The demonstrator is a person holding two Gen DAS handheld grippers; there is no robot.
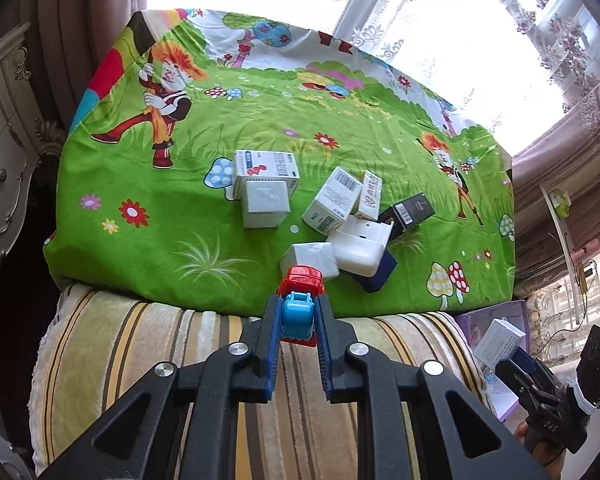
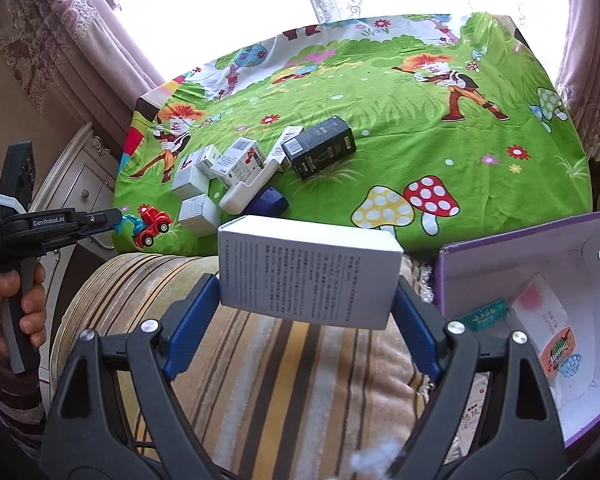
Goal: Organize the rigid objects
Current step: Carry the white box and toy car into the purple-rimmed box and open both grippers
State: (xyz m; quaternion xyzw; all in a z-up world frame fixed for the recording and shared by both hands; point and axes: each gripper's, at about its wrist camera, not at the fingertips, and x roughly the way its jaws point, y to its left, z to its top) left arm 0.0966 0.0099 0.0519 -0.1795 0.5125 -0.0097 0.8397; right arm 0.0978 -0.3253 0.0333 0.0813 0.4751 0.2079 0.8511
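Note:
My left gripper point(image 1: 298, 314) is shut on a small red and blue toy truck point(image 1: 299, 304), lifted above the front edge of the green cartoon tablecloth point(image 1: 148, 184). From the right wrist view the same toy truck point(image 2: 150, 229) hangs in the left gripper point(image 2: 116, 222) at the far left. My right gripper point(image 2: 308, 300) is shut on a white printed carton point(image 2: 308, 272), held above a striped cushion point(image 2: 284, 380). A cluster of white boxes point(image 1: 266, 194) and a black box point(image 2: 320, 152) lies in the middle of the cloth.
An open purple cardboard box point(image 2: 540, 280) with a few packets inside stands at the right of the striped cushion. A white carved cabinet point(image 1: 0, 152) stands left of the table. Curtains and a bright window lie behind.

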